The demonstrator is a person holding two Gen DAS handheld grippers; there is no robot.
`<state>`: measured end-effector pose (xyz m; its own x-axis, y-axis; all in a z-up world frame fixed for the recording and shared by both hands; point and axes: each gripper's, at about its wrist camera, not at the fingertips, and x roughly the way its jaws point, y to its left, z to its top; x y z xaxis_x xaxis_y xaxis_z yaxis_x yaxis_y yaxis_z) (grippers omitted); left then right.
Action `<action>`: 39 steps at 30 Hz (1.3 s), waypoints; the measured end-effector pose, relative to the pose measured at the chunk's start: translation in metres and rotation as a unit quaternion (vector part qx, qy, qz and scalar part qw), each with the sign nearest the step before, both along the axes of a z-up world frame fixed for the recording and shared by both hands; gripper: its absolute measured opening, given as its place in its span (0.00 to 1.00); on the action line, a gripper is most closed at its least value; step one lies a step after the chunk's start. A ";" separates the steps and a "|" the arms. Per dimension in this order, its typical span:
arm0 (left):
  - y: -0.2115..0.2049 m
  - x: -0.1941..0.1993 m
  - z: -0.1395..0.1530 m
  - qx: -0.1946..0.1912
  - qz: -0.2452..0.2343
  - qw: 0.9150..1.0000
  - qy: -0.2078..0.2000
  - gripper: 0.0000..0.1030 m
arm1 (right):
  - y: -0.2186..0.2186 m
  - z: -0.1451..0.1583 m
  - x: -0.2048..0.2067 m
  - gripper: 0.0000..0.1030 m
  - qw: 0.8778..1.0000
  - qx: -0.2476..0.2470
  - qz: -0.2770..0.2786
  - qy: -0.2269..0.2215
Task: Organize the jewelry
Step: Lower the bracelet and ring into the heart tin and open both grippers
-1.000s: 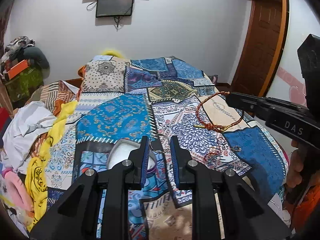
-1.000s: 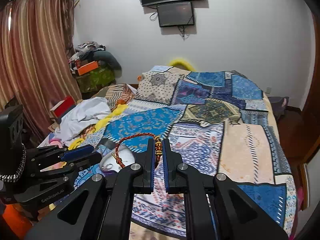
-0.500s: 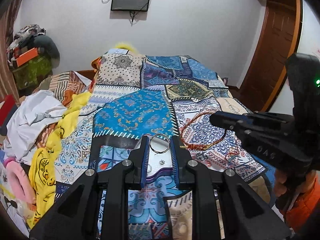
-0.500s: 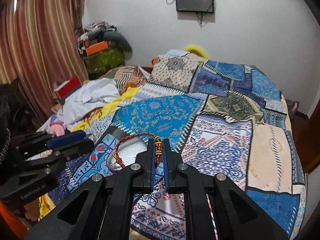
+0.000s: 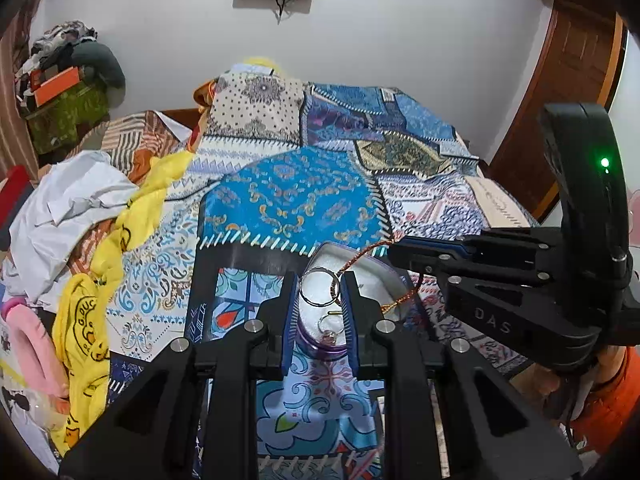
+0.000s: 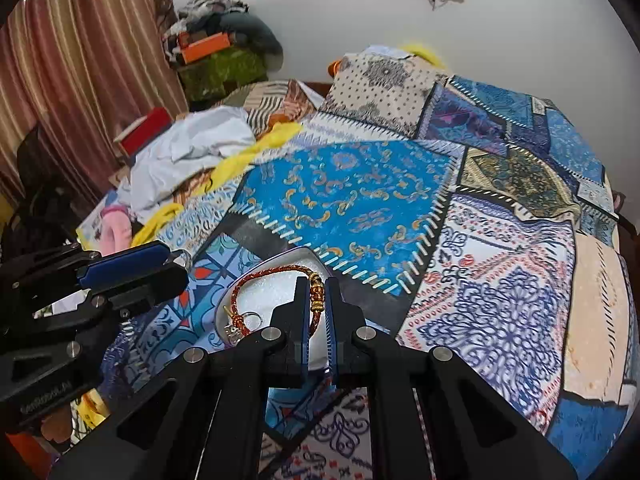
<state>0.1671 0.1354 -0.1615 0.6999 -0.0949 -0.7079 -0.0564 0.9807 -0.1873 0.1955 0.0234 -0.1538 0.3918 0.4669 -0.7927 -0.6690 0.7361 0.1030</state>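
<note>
Dropping time: left tool pinching silver ring, right tool pinching red bracelet, both over white box below, so let go next

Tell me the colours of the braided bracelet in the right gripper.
The braided cord bracelet is red-orange with gold beads, clearest in the right wrist view.
</note>
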 end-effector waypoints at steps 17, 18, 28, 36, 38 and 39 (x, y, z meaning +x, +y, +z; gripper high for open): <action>0.003 0.025 -0.038 -0.019 -0.022 0.999 0.039 0.19 | 0.016 -0.020 0.011 0.06 0.999 -0.026 0.009 0.039; 0.003 0.026 -0.039 -0.020 -0.023 0.999 0.041 0.19 | 0.016 -0.020 0.011 0.06 0.999 -0.029 0.008 0.042; -0.001 0.031 -0.042 -0.015 -0.027 0.999 0.045 0.19 | 0.009 -0.017 0.013 0.08 0.997 -0.025 0.011 0.065; -0.006 0.027 -0.034 -0.003 -0.021 0.999 0.040 0.20 | -0.007 -0.001 0.007 0.12 0.999 -0.023 -0.003 0.043; -0.007 0.024 -0.029 0.004 -0.019 0.999 0.035 0.23 | -0.013 0.005 0.003 0.22 0.999 -0.020 -0.009 0.030; -0.009 0.022 -0.026 0.006 -0.018 0.999 0.032 0.27 | -0.015 0.007 0.002 0.30 0.999 -0.018 -0.013 0.025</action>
<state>0.1894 0.1269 -0.1873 0.6498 -0.1103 -0.7521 -0.0317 0.9846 -0.1717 0.1975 0.0081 -0.1464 0.3636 0.4282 -0.8273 -0.6444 0.7569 0.1085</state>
